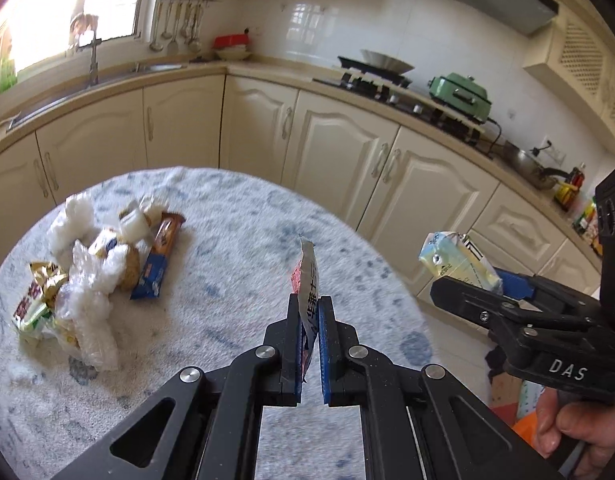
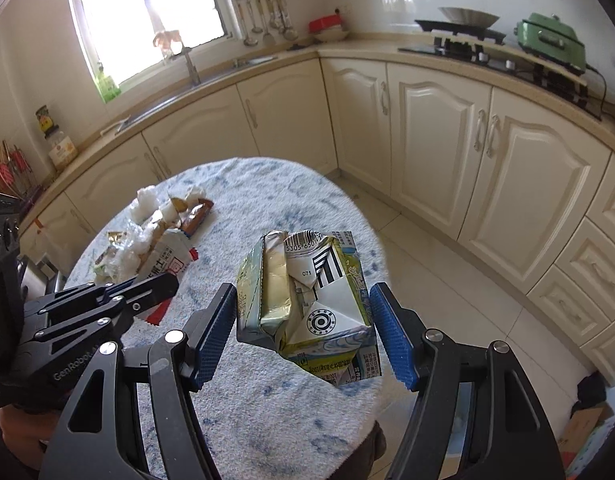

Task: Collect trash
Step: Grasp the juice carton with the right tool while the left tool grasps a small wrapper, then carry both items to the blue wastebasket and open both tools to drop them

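Note:
My left gripper [image 1: 310, 312] is shut on a red and white snack wrapper [image 1: 307, 280], held upright above the round table [image 1: 227, 240]; the wrapper also shows in the right wrist view [image 2: 169, 264]. My right gripper [image 2: 303, 320] is shut on a crushed green and white drink carton [image 2: 307, 300], held above the table's right edge; it shows in the left wrist view [image 1: 459, 264] too. A pile of trash [image 1: 95, 268] lies on the table's left side: plastic bags, wrappers and a blue and brown biscuit packet [image 1: 159, 256].
The table has a white and blue fluffy cover. Cream kitchen cabinets [image 2: 427, 132] run along the back and right, with a sink [image 1: 87, 80] and stove [image 1: 379, 80] on the counter. Tiled floor [image 2: 447, 292] lies right of the table. Boxes [image 2: 587, 428] sit on the floor.

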`<state>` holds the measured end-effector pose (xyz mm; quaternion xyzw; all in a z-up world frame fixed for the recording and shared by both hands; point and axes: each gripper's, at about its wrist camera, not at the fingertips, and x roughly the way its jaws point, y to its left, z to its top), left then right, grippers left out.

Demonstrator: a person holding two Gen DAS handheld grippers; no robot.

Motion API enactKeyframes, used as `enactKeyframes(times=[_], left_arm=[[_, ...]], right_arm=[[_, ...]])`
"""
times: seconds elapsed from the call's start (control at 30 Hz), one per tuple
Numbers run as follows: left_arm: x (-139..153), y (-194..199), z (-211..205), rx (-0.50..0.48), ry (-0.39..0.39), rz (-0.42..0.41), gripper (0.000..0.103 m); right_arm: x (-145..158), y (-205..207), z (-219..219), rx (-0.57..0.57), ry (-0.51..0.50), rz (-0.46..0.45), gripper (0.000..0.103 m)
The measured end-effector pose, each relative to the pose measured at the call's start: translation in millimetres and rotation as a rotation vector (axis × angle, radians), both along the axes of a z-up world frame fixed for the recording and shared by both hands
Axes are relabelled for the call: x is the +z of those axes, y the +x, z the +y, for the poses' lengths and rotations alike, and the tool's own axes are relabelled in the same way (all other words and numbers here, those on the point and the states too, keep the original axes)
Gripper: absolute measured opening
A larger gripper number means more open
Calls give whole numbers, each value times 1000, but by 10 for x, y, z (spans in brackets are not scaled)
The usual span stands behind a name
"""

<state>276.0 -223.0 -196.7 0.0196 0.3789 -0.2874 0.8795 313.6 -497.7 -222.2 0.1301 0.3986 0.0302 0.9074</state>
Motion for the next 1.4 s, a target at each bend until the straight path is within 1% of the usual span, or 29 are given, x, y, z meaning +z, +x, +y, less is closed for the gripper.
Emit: enactKeyframes(times=[0.17,0.3,0.47,0.6,0.77,0.97,1.2,1.27,1.4], left_arm=[[309,-209,-142,-62,-40,-45,3],[502,-370,-346,-122,-62,-82,3],[570,-481,-669,-193,-75,-83,3],[502,-498,-1052,-266,-67,-60,3],[239,-442,-1653,-363,-50,24,3],[-235,-361,-2384,-451,20,141,3],[-746,-93,-3146,-520,114,262,3],[-869,40,-3365,-526,124,300,4],[-1112,290,-3816,-544,166,348,4]], right_arm=[[201,-215,-280,-58,-7,-44,69],[303,-433,-575,-124,-16,-66,69],[345,-728,-1019,-230,-26,-70,69],[272,-969,-1391,-319,-32,-48,69],[20,-1197,-1799,-408,-9,13,69],[-480,-1376,-2170,-480,50,111,69],[-1012,-1417,-2526,-525,114,215,69],[-1145,-1433,-2607,-536,133,239,69],[-1407,-1453,-2767,-557,167,274,69]])
